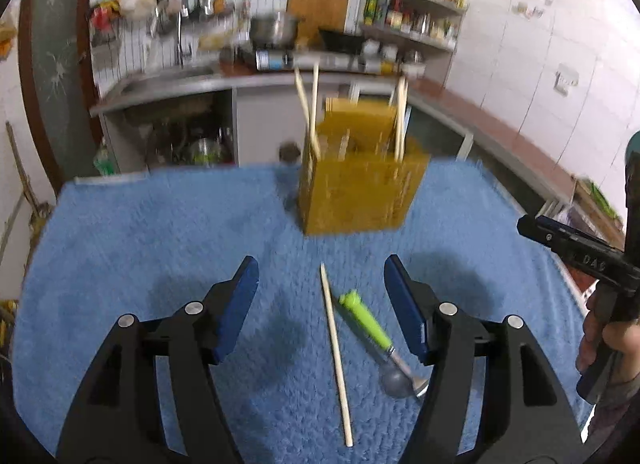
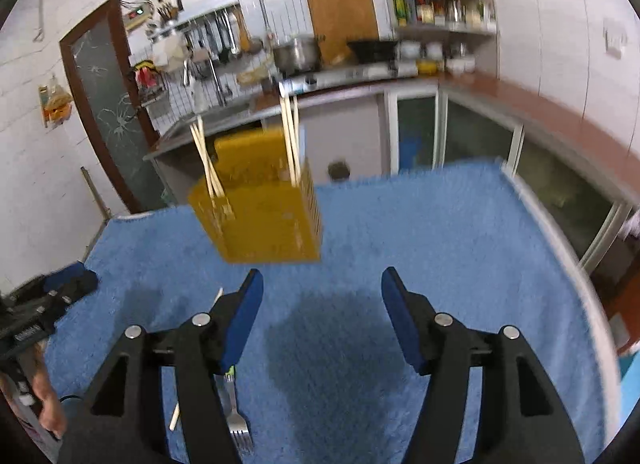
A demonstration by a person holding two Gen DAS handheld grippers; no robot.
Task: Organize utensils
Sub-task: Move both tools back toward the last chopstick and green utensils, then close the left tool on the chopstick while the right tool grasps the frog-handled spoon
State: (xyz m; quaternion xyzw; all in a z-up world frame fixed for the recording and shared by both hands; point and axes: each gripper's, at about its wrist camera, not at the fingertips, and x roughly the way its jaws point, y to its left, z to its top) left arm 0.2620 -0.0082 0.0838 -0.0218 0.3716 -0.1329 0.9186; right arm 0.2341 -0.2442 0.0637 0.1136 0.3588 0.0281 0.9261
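Observation:
A yellow slotted utensil holder (image 1: pixel 358 180) stands on the blue towel (image 1: pixel 160 232) with several chopsticks (image 1: pixel 310 112) upright in it; it also shows in the right wrist view (image 2: pixel 260 208). A loose chopstick (image 1: pixel 335 352) and a green-handled spoon (image 1: pixel 374 338) lie between the fingers of my open, empty left gripper (image 1: pixel 320 288). My right gripper (image 2: pixel 322 296) is open and empty over the bare towel (image 2: pixel 440 232). A fork (image 2: pixel 236 412) and a chopstick (image 2: pixel 175 418) lie under its left finger. The right gripper also shows at the left view's right edge (image 1: pixel 576 252).
The towel covers a table. Behind it run a kitchen counter (image 1: pixel 500 124) with a sink, a steel pot (image 1: pixel 274 26), a cutting board and a shelf of bottles (image 1: pixel 412 20). The left gripper shows at the right view's left edge (image 2: pixel 36 316).

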